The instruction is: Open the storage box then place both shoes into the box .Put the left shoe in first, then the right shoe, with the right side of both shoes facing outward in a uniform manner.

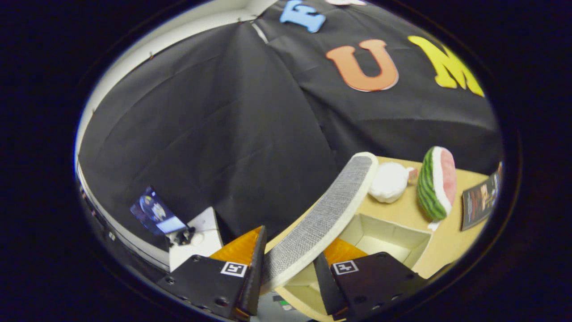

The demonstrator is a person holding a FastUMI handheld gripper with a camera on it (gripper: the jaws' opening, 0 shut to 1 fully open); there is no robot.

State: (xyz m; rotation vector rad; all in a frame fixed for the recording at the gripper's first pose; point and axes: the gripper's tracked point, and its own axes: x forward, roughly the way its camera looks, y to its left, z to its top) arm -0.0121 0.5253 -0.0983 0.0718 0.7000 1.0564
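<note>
Watermelon toy (437, 182), white plush (389, 182), booklet (479, 201)

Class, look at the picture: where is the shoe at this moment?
In the gripper view, the shoe sits between the gripper's fingers, raised sole-up over the open storage box.

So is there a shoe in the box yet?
No: the open storage box shows only its bare pale floor, while the gripper is shut on the raised lid.
</note>
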